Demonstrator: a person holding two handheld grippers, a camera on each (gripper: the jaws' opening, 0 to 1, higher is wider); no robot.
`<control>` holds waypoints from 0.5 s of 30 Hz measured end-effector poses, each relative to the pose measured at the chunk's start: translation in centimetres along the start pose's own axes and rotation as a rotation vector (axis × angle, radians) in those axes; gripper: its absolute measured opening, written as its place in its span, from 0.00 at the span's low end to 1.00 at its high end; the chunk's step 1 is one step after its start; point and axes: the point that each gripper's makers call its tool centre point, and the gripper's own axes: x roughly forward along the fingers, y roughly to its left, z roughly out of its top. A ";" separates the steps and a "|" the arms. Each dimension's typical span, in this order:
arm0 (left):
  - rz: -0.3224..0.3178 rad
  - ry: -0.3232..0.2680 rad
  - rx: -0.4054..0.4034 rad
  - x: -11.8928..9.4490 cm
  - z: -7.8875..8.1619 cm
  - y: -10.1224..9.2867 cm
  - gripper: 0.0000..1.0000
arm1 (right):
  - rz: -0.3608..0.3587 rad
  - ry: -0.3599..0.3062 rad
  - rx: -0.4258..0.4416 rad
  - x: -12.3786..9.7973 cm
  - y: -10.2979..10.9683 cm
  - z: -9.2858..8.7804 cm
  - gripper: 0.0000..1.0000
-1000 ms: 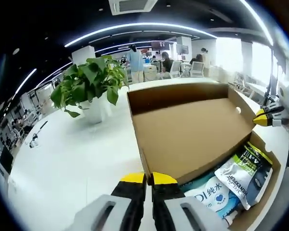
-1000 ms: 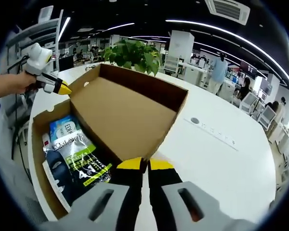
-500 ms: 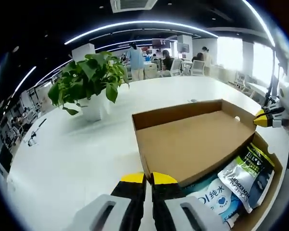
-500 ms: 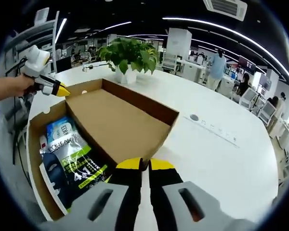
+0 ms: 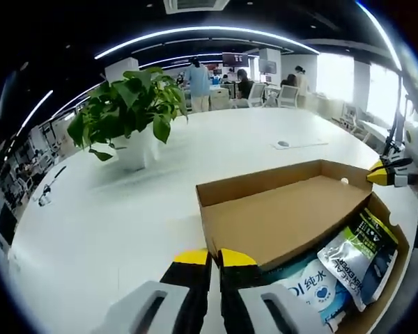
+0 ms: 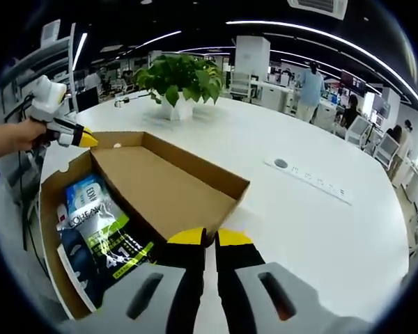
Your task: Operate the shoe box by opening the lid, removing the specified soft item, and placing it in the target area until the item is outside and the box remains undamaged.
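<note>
We see the cardboard shoe box (image 6: 56, 229) on a white table (image 6: 313, 229), its hinged lid (image 6: 171, 188) swung back and lying low, inner side up, past the far edge of the box. Inside the box lie soft plastic pouches: a blue-and-white wipes pack (image 6: 83, 195), a silver-and-green pouch (image 6: 101, 223) partly over it, and a dark pouch (image 6: 122, 254) printed with yellow-green lettering. In the left gripper view the same open lid (image 5: 285, 216) sits ahead of our left gripper (image 5: 214, 259), whose 2 yellow-tipped jaws are pressed together with nothing between them; the blue-and-white pack (image 5: 310, 289) and the silver-and-green pouch (image 5: 352, 257) lie just to its right in the box (image 5: 397, 236). Our right gripper (image 6: 209, 238) likewise has its 2 jaws closed together and empty, just beside the near corner of the lid. A potted green plant (image 5: 129, 115) stands on the table well beyond the box.
</note>
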 end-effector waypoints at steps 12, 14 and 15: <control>-0.022 0.045 -0.007 -1.5 -0.5 -1.1 0.14 | 0.054 0.019 -0.025 -0.8 0.0 0.3 0.05; -0.027 0.047 -0.016 -2.1 -0.6 -1.5 0.17 | 0.052 0.011 -0.028 -1.3 0.0 0.5 0.06; -0.029 0.047 -0.015 -2.5 -0.7 -1.8 0.17 | 0.053 0.008 -0.031 -1.6 0.0 0.5 0.07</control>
